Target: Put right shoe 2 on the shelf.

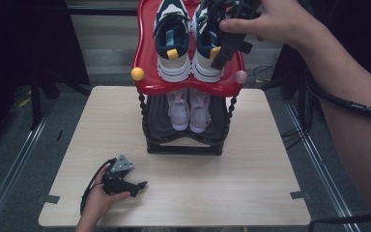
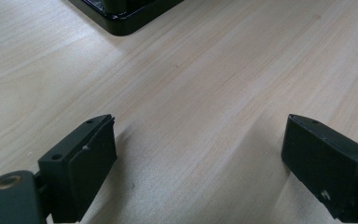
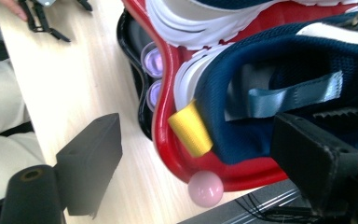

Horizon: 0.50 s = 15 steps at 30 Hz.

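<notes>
A pair of navy-and-white sneakers stands on the red top tray (image 1: 147, 58) of a small shoe rack, heels toward me. My right gripper (image 1: 229, 48) hovers at the heel of the right sneaker (image 1: 206, 65), held by a hand from the upper right. In the right gripper view its jaws stand wide apart around the heel's yellow pull tab (image 3: 191, 128), neither pad pressing on the navy sneaker (image 3: 279, 70); the right gripper (image 3: 200, 130) is open. My left gripper (image 1: 139, 187) lies on the table at the front left, and the left gripper view shows it open (image 2: 200, 135) over bare wood.
A pair of pale pink shoes (image 1: 189, 108) sits on the rack's black lower shelf. A yellow knob (image 1: 137, 73) and a pink knob (image 1: 241, 76) cap the tray's front corners. The rack's black base (image 2: 121, 14) lies ahead of the left gripper. A light wooden table (image 1: 251, 183) spreads around it.
</notes>
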Each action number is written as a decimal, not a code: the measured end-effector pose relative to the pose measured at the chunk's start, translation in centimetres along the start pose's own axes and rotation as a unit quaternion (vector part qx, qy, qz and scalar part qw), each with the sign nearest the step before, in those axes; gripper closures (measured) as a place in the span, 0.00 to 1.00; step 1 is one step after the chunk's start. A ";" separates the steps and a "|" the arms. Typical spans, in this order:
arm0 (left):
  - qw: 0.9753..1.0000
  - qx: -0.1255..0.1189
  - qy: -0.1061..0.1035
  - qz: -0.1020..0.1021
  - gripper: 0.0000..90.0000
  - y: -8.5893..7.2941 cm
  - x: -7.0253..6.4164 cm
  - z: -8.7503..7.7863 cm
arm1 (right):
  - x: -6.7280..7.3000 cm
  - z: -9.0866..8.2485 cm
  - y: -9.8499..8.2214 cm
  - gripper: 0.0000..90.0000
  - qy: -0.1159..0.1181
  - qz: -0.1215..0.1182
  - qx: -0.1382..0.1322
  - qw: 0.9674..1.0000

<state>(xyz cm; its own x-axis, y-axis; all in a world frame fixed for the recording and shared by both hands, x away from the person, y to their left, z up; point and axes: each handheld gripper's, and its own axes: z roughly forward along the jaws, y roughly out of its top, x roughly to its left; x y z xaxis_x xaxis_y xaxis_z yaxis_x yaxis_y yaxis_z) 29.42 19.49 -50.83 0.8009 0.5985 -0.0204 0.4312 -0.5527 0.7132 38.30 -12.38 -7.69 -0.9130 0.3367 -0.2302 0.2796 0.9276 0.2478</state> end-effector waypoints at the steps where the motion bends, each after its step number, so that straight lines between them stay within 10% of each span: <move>1: 1.000 0.000 0.000 0.000 0.11 0.0 0.0 0.0 | 0.0 0.0 0.0 0.17 0.000 0.001 -0.001 1.000; 15: 1.000 0.000 -0.001 0.000 0.11 0.0 0.0 0.0 | 0.7 -1.0 -1.8 0.18 0.025 0.008 0.006 1.000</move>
<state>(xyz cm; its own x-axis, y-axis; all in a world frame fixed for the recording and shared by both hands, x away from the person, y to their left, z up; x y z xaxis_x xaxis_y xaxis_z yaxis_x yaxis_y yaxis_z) 29.43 19.50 -50.83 0.8020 0.5969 -0.0217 0.4310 -0.5532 0.7129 36.87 -14.01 -7.40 -0.9225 0.3422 -0.1783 0.2966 0.9245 0.2396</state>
